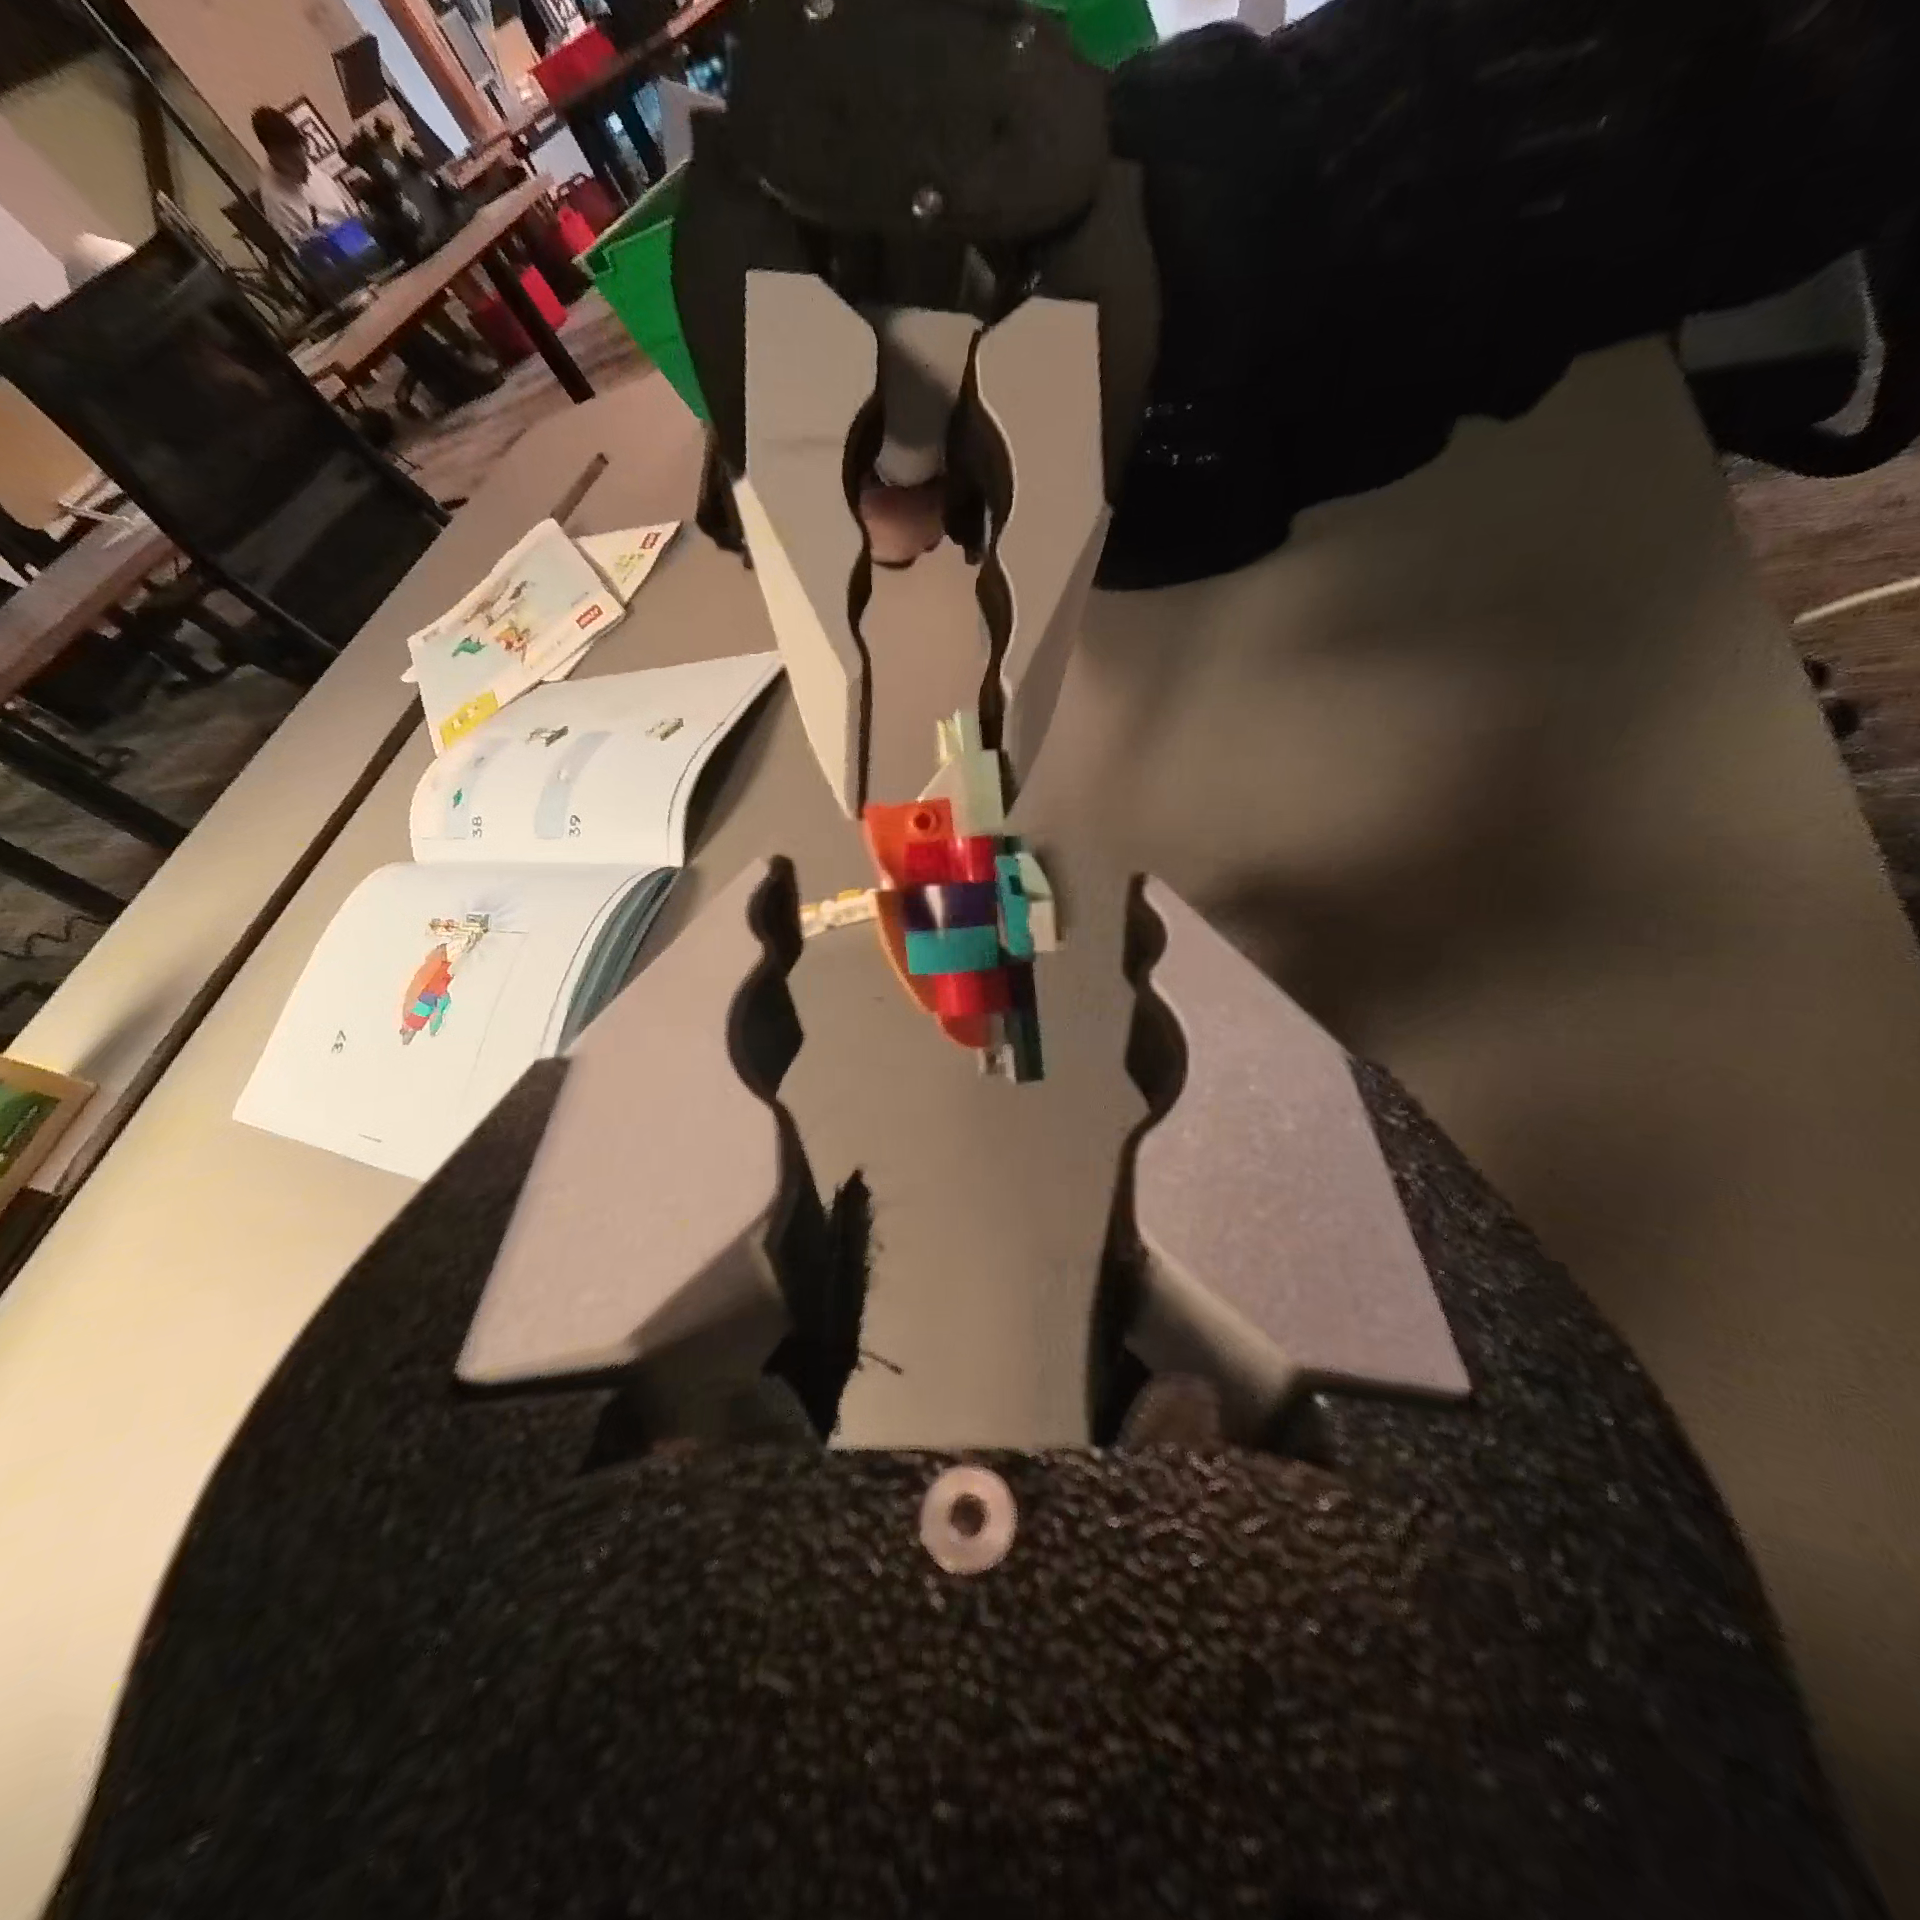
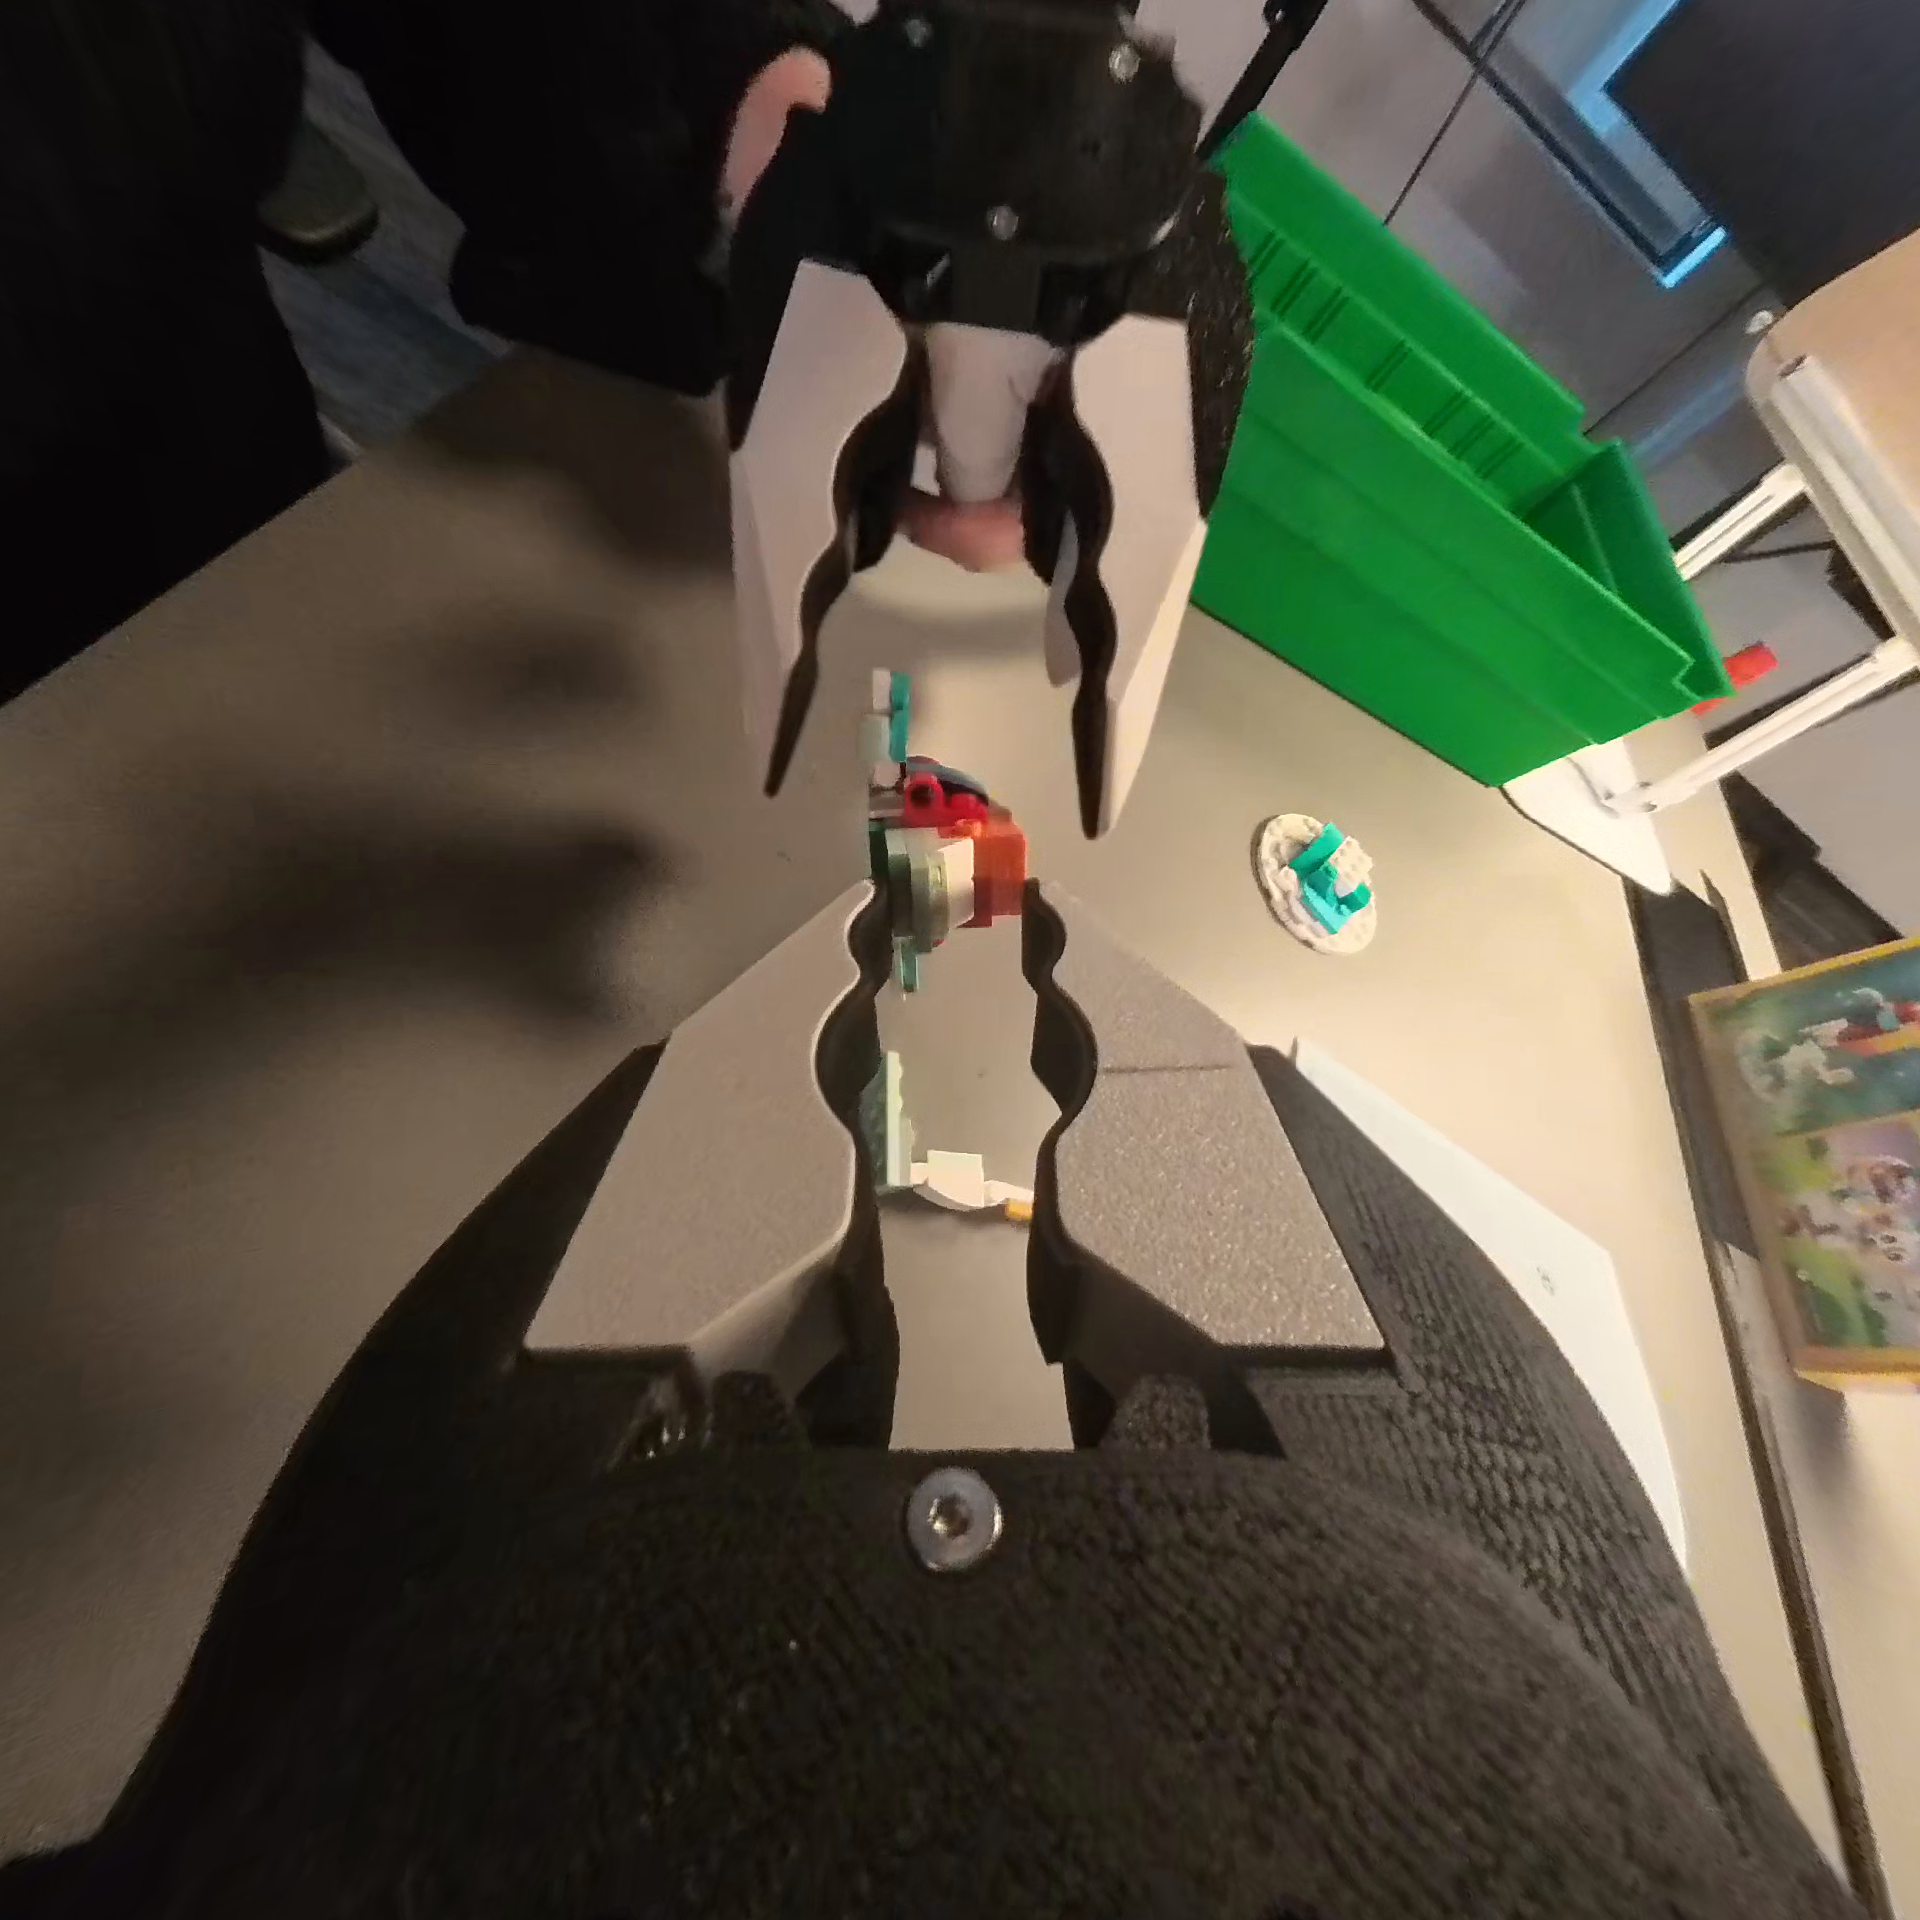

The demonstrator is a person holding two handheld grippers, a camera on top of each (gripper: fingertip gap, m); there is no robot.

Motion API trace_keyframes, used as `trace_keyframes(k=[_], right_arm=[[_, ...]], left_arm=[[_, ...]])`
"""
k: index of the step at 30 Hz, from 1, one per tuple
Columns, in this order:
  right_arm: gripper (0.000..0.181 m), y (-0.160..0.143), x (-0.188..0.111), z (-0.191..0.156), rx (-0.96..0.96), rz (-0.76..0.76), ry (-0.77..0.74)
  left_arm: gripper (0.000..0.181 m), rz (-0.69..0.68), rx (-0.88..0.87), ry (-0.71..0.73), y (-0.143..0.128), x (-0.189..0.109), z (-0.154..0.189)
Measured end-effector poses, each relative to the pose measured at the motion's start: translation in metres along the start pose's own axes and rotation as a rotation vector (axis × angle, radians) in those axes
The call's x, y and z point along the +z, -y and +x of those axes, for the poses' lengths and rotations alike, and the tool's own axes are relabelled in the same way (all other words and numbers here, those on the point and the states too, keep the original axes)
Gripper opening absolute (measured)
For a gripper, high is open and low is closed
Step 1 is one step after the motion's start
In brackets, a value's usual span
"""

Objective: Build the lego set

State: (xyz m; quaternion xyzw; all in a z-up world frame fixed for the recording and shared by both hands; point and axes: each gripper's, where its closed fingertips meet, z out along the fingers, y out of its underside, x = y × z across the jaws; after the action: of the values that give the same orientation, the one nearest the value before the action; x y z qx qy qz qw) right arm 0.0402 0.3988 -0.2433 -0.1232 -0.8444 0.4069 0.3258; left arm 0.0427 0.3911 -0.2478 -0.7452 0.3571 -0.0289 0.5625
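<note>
Right wrist view: our right tool [image 2: 951, 914] seems to pinch the small red-and-teal brick model [image 2: 940, 862]; left tool [image 1: 961, 883] gapes empty; a careless push could drop it.

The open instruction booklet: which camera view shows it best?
The left wrist view. There the open instruction booklet lies on the table to the left of the left claw, both pages in sight. The right wrist view shows only a plain white sheet edge at its right side, possibly the booklet; I cannot tell.
</note>
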Motion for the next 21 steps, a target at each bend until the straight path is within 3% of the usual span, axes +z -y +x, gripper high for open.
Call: trace_keyframes(k=[3, 9, 13, 15, 17, 19, 21], right_arm=[[0.023, 0.014, -0.005, 0.003, 0.059, 0.1, -0.007], [0.023, 0.044, -0.021, 0.012, 0.221, 0.345, -0.022], [0.024, 0.042, -0.027, 0.023, 0.432, 0.384, -0.039], [0.028, 0.015, -0.029, 0.041, 0.64, 0.296, -0.139], [0.03, -0.027, -0.026, 0.043, 0.858, 0.074, -0.207], [0.033, -0.059, -0.022, 0.03, 1.039, -0.146, -0.221], [0.036, -0.07, -0.013, 0.017, 1.193, -0.264, -0.181]], left_arm=[[0.064, 0.074, -0.041, -0.019, 0.008, 0.0, 0.003], [0.029, 0.335, -0.141, 0.009, 0.04, -0.014, -0.009], [0.027, 0.338, -0.17, 0.067, 0.039, -0.018, -0.019], [0.027, 0.239, -0.134, 0.189, 0.022, -0.02, -0.036], [0.027, 0.108, -0.038, 0.335, 0.002, -0.024, -0.053], [0.027, -0.029, 0.09, 0.432, -0.015, -0.025, -0.062], [0.028, -0.12, 0.192, 0.477, -0.024, -0.023, -0.062]])
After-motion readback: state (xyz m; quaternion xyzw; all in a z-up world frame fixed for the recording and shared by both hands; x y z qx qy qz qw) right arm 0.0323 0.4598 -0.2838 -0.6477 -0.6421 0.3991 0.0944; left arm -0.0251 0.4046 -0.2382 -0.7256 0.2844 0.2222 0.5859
